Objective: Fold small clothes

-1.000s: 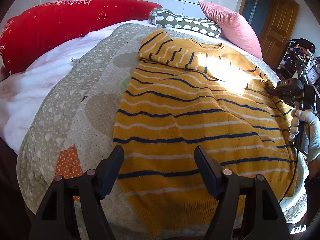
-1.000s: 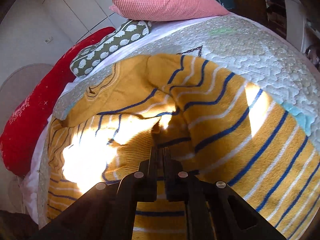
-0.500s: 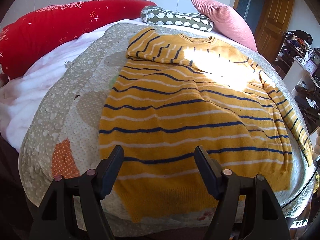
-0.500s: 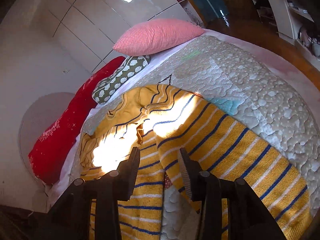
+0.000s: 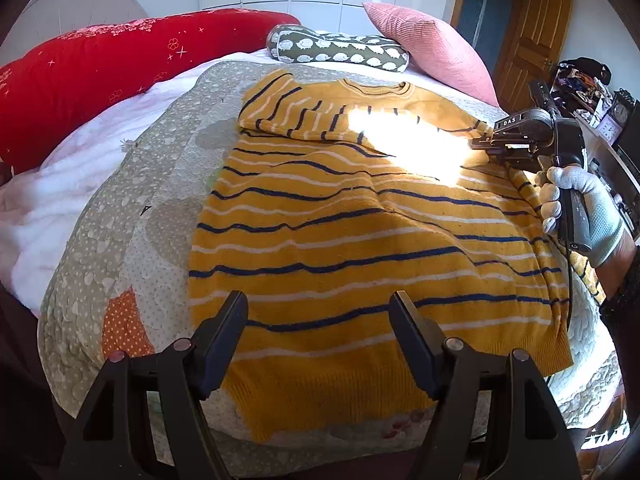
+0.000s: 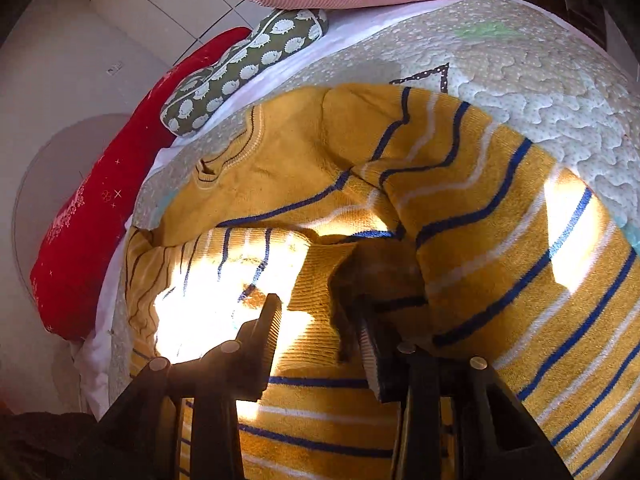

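A yellow sweater [image 5: 352, 232] with blue and white stripes lies flat on the quilted bed [image 5: 132, 208], neck toward the pillows. Its left sleeve [image 5: 280, 108] is folded across the chest. My left gripper [image 5: 318, 304] hovers open above the hem with nothing between its fingers. My right gripper [image 6: 320, 312] is low over the sweater's chest. Its jaws stand apart and are closing, with the ribbed cuff [image 6: 316, 280] of the right sleeve [image 6: 500, 208] between them. In the left wrist view the right gripper [image 5: 480, 144] sits at the sweater's right shoulder, held by a gloved hand [image 5: 588, 204].
A long red bolster [image 5: 100, 72], a green patterned cushion [image 5: 340, 50] and a pink pillow [image 5: 432, 52] line the head of the bed. White bedding [image 5: 60, 192] shows at the left. A wooden door [image 5: 528, 40] and cluttered shelves [image 5: 592, 84] stand to the right.
The right gripper let go of the sleeve, pulled back with its jaws open, then came down again over the cuff. The left gripper stayed open and almost still.
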Demonstrator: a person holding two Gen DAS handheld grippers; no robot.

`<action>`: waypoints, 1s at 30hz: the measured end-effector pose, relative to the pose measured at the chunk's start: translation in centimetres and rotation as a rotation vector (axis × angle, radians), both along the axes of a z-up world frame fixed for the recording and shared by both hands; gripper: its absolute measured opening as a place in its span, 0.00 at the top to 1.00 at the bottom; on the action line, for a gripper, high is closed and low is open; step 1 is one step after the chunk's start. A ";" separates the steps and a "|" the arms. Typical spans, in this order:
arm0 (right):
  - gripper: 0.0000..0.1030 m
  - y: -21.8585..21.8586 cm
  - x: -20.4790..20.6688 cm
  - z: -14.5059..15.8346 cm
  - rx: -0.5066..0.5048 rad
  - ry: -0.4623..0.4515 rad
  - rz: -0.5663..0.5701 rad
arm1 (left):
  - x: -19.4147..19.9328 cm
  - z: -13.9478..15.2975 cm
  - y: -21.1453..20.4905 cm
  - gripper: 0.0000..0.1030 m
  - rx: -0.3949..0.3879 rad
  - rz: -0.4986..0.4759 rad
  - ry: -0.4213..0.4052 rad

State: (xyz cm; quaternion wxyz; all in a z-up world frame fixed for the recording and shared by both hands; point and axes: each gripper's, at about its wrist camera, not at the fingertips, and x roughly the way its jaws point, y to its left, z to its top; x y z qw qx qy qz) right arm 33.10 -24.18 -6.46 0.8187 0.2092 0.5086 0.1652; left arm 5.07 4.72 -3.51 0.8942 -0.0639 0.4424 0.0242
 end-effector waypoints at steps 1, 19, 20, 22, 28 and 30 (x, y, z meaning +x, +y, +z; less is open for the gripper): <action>0.94 0.4 0.2 0.5 -0.021 -0.019 0.011 | 0.0 -0.1 0.3 0.30 -0.004 0.005 0.000; 0.60 -10.9 -7.1 5.6 0.051 -0.158 -0.228 | -0.9 0.3 2.3 0.30 -0.054 0.030 -0.006; 0.57 -12.6 -9.4 5.8 0.067 -0.174 -0.256 | -0.9 0.2 2.1 0.30 -0.056 0.025 -0.001; 0.57 -15.9 -13.9 5.8 0.060 -0.183 -0.307 | -0.8 0.1 1.4 0.30 -0.063 0.011 0.012; 0.48 -23.7 -25.7 5.2 -0.052 -0.182 -0.460 | -0.8 0.3 -1.9 0.30 -0.037 -0.060 0.017; 0.46 -24.6 -27.9 4.5 -0.050 -0.163 -0.479 | -0.8 0.4 -3.0 0.30 -0.035 -0.082 0.019</action>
